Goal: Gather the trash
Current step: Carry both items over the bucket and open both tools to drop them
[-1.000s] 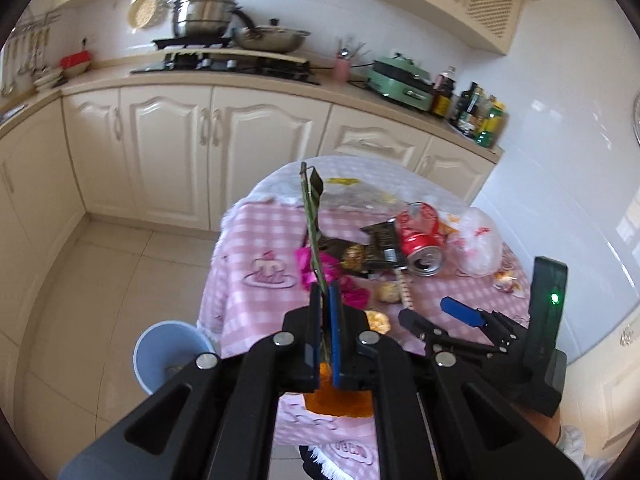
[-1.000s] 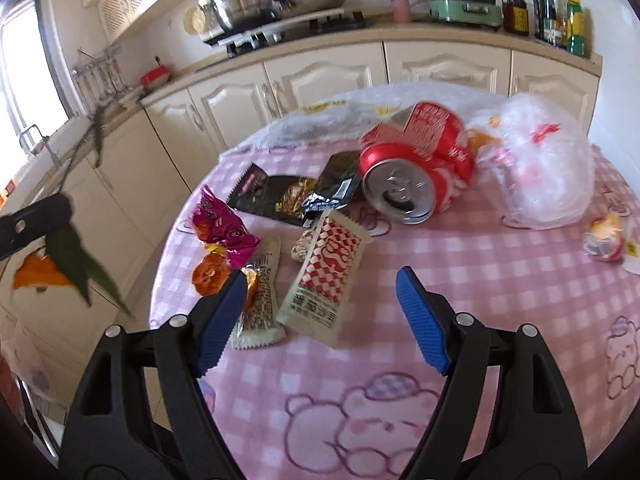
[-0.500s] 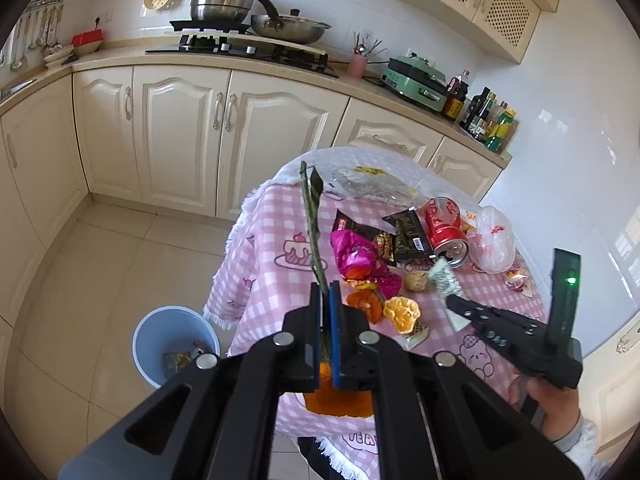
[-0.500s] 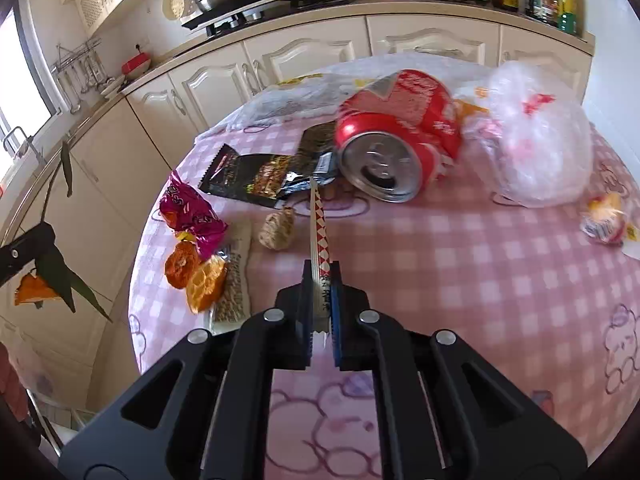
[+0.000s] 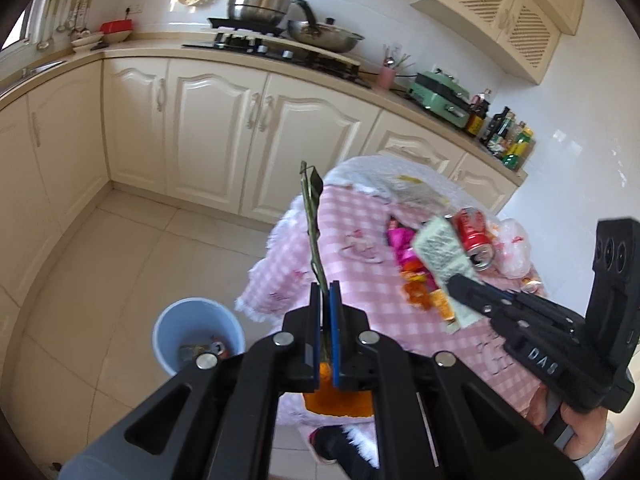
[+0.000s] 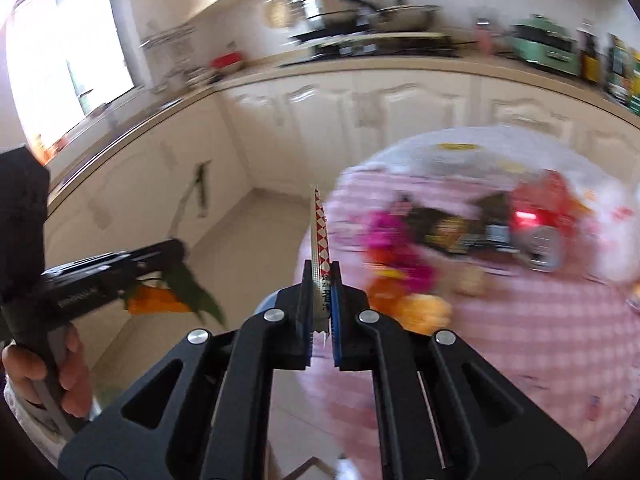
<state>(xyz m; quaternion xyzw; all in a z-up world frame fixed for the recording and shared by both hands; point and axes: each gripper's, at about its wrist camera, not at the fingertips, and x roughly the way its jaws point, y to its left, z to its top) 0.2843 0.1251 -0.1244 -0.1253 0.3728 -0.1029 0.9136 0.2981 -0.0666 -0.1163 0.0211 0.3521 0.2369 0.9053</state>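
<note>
The left hand-held gripper (image 5: 325, 308) is clamped on a leafy stalk (image 5: 311, 216), with orange peel (image 5: 336, 400) hanging below the pads. The grip is low on the stalk, so the long green part stands up toward 12 o'clock, clear of the lens. The right hand-held gripper (image 6: 322, 280) is pinched shut on a red-and-white sachet (image 6: 320, 232), held by one end so the rest juts forward edge-on. In the left view the same sachet (image 5: 440, 248) shows flat at 2 o'clock, lifted off the counter (image 5: 360, 280).

Both pieces seem held this way for carrying: one end gripped, the rest free to fall when the jaws part.

The bin (image 5: 199, 334) stands on the floor at 9 o'clock of the left gripper, beside the counter's edge, with scraps already inside. That spot likely lets trash drop in without a long reach.

Farther off, on the pink checked cloth, a pink wrapper (image 5: 402, 240), more peel (image 5: 418, 294), a red can (image 5: 474, 232) and a clear bag (image 5: 514, 254) wait at 1 to 2 o'clock. The right view is too blurred to tell more.
</note>
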